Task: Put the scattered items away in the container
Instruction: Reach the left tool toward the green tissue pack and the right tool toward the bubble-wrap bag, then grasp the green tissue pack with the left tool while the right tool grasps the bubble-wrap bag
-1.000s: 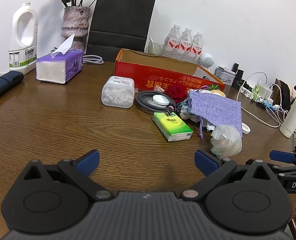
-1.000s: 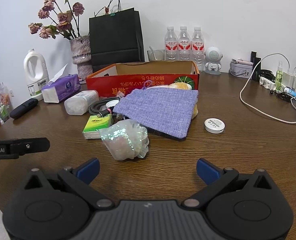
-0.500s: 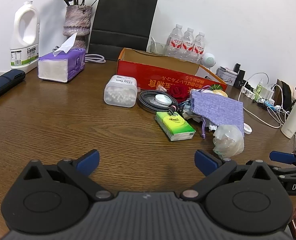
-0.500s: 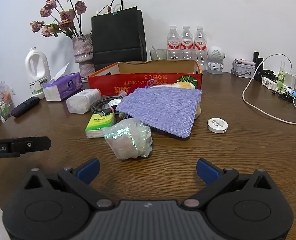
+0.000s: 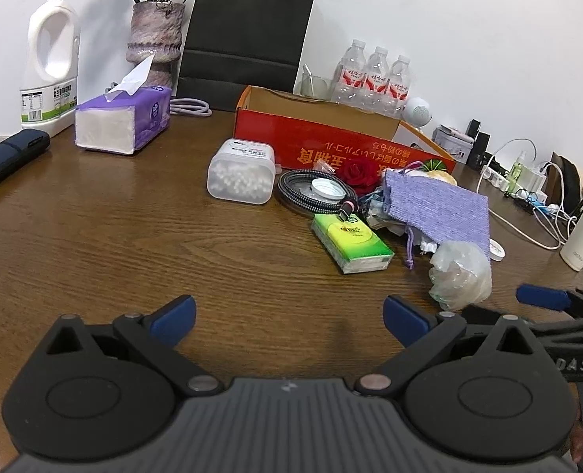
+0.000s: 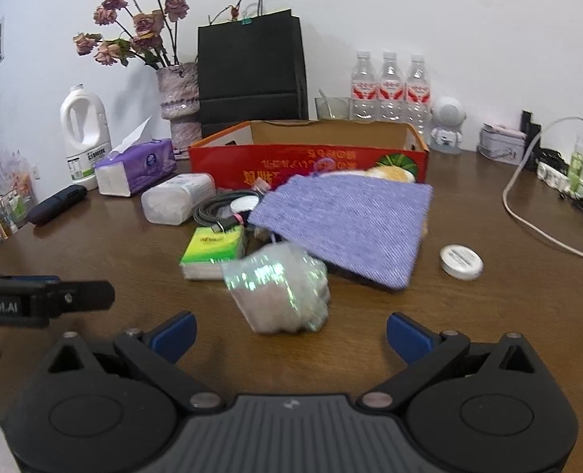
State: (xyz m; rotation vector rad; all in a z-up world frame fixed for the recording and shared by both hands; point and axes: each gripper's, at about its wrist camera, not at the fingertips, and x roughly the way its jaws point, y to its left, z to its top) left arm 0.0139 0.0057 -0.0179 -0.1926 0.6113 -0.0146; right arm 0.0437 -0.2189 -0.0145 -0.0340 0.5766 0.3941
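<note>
Both hand-held grippers, left [image 5: 287, 313] and right [image 6: 289, 333], wide, empty. Crumpled plastic bag [image 6: 279, 289] near right gripper; red cardboard box [image 6: 307, 159] far. Risk: slippery film slips from pinch.

Cluttered wooden table [image 5: 94, 236], red box [image 5: 331, 149]

- Your right gripper [image 6: 290, 334]: jaws wide, nothing between.
- Crumpled plastic bag [image 6: 279, 289] just ahead, w/ green tissue pack [image 6: 212, 250] beside it, red box [image 6: 307, 157] behind.
</note>
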